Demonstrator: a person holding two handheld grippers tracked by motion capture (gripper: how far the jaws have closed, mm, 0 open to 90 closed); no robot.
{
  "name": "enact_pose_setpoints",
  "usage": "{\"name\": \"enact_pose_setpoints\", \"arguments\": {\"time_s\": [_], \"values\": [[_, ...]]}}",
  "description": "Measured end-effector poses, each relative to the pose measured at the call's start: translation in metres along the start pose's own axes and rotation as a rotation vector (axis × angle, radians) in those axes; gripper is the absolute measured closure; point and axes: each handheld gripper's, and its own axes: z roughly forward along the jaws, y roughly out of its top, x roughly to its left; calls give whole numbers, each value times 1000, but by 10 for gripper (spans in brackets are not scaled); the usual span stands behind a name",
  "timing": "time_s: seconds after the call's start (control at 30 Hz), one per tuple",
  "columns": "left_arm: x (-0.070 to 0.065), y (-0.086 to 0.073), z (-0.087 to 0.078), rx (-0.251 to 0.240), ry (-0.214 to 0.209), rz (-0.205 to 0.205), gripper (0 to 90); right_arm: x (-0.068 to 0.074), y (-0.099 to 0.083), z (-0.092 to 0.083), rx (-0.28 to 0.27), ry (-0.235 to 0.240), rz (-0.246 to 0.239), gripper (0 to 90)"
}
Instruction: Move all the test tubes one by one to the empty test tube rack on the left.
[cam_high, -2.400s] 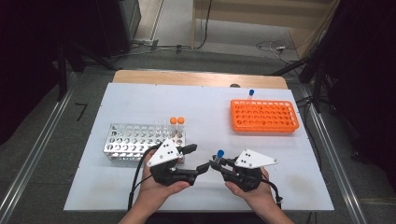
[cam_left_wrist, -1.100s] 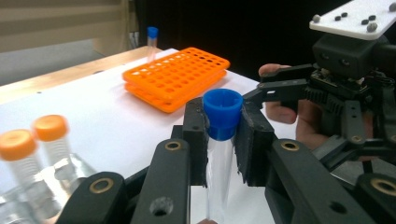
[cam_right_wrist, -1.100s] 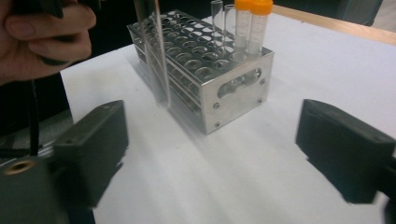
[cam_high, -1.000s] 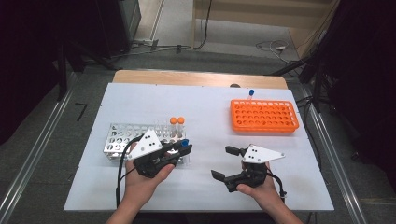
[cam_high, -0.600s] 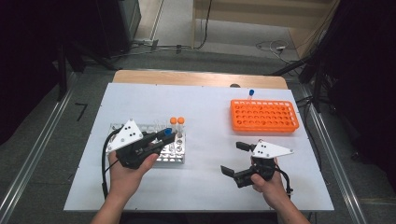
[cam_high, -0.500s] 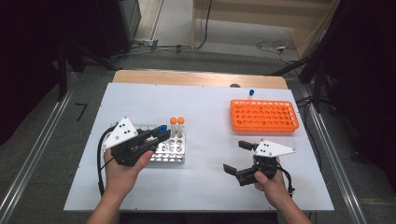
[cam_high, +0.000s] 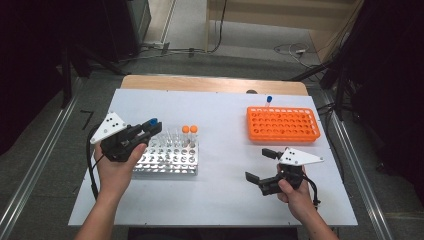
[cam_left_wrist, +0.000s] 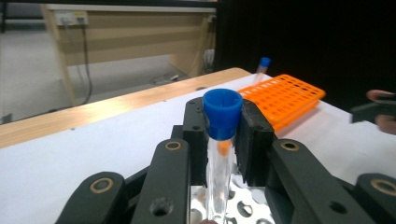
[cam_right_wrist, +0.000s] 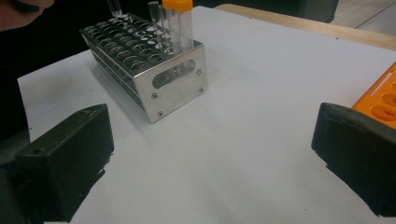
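My left gripper (cam_high: 150, 128) is shut on a clear tube with a blue cap (cam_high: 151, 121), tilted above the left end of the metal rack (cam_high: 170, 161). In the left gripper view the blue-capped tube (cam_left_wrist: 220, 154) stands upright between the pads, and the gripper (cam_left_wrist: 223, 133) hangs over the rack's holes. Two orange-capped tubes (cam_high: 189, 131) stand in the rack's far right corner. My right gripper (cam_high: 259, 165) stands open low over the white sheet, its jaws wide apart with nothing between them (cam_right_wrist: 210, 154).
An orange rack (cam_high: 282, 125) sits at the back right with one blue-capped tube (cam_high: 268, 101) at its far edge. The white sheet (cam_high: 225, 195) covers the table; a wooden edge (cam_high: 210, 84) runs along the back. The metal rack (cam_right_wrist: 177, 79) lies ahead of the right gripper.
The two grippers were close together at the table's middle. The left one has since carried the blue-capped tube leftward over the metal rack, while the right one has drawn off to the right.
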Motion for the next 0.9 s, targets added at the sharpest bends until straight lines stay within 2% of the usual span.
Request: {"name": "enact_pose_setpoints", "arguments": {"time_s": [0.17,0.33,0.4,0.67,0.9], "values": [[13,-5,13,19,50,-13,763,-1,-1,0,5,-3,4,0],[25,-14,26,28,102,-45,762,-3,-1,-1,1,-10,5,0],[28,-17,30,29,110,-58,762,-4,-2,-2,2,-15,8,0],[25,-26,42,66,121,-32,762,-7,-3,-2,1,-19,14,0],[23,-35,45,113,129,-12,755,-7,-3,-2,2,-21,14,0]]}}
